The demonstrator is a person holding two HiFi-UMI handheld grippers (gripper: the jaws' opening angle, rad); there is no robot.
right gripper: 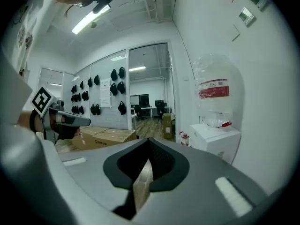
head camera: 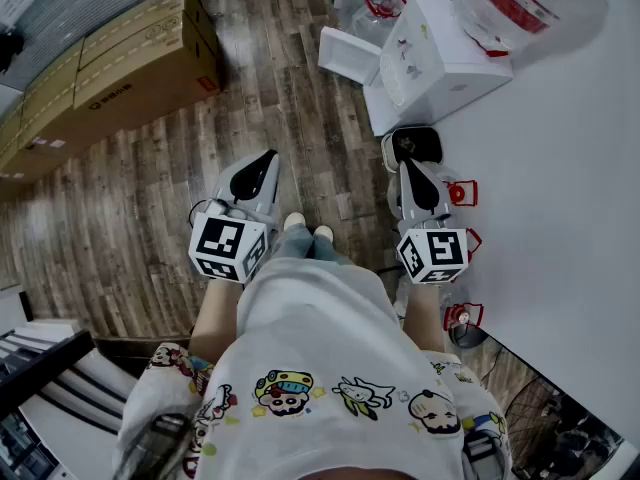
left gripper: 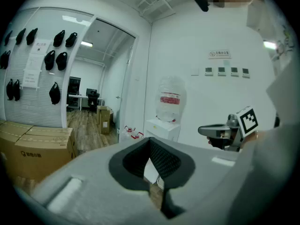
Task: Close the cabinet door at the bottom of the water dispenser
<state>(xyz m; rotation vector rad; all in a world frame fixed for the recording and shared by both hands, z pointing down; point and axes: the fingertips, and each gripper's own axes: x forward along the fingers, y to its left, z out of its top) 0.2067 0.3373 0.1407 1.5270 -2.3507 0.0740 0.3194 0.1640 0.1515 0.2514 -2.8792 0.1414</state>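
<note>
The white water dispenser (head camera: 445,63) stands against the wall at the upper right of the head view, with a clear bottle (head camera: 520,3) on top. Its white bottom cabinet door (head camera: 350,56) swings out to the left over the wooden floor. Both grippers are some way short of it, at waist height. My left gripper (head camera: 265,158) is shut with nothing in it. My right gripper (head camera: 408,166) is likewise shut and empty. The dispenser (left gripper: 164,128) shows ahead in the left gripper view, and the dispenser (right gripper: 218,139) is at the right of the right gripper view.
Long cardboard boxes (head camera: 110,78) lie on the floor at the upper left. Water bottles with red handles (head camera: 462,193) and a black object (head camera: 415,146) line the white wall at the right. More bottles (head camera: 375,8) stand beyond the dispenser. A glass partition (right gripper: 150,88) is farther ahead.
</note>
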